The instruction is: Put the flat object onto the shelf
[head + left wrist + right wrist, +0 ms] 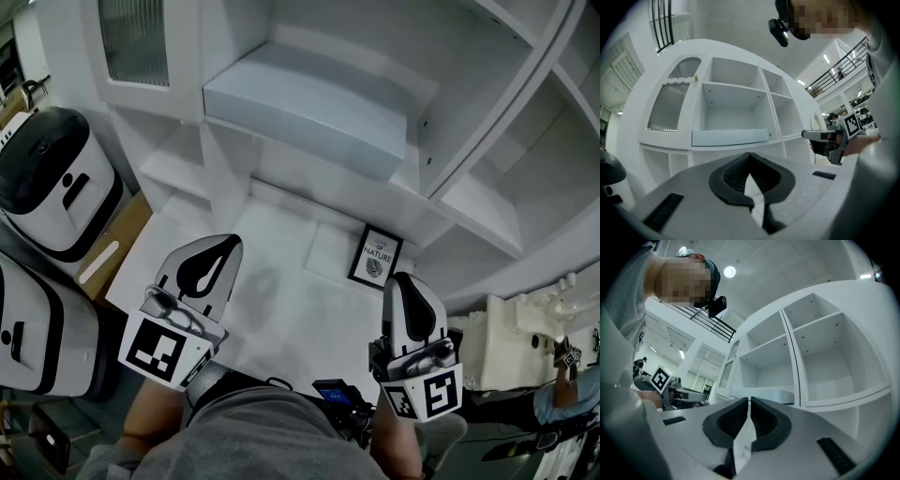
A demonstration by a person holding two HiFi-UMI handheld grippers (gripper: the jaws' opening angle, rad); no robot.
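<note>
**Both grippers closed and empty; slab on the shelf**

Left gripper [228, 243]: jaws shut, dark pads meeting at the tips, nothing between them. It faces the shelf unit [487, 202].

Right gripper [405, 279]: jaws also together, nothing held.

Count is two grippers, each with one marker cube, the left cube [161, 349] and the right cube [433, 394]. Both grippers hover over the white counter [281, 319] at the foot of the unit, well apart from each other. Each shows in the other's view, off to the side.

One pale blue flat slab [309, 103] lies on a shelf board in the middle compartment. It runs the width of that compartment and is well apart from both grippers.

One small framed print [375, 255] sits at the back right of the counter, near the right gripper's tips and not touching them. I cannot tell whether it leans or lies flat.

One ribbed-glass door [141, 37] closes the unit's upper left compartment. The other compartments in view are open.

Two white-and-black machines stand left of the counter, the farther machine [56, 183] and the nearer machine [37, 328].

One person in a grey shirt [253, 431] holds both grippers.
</note>
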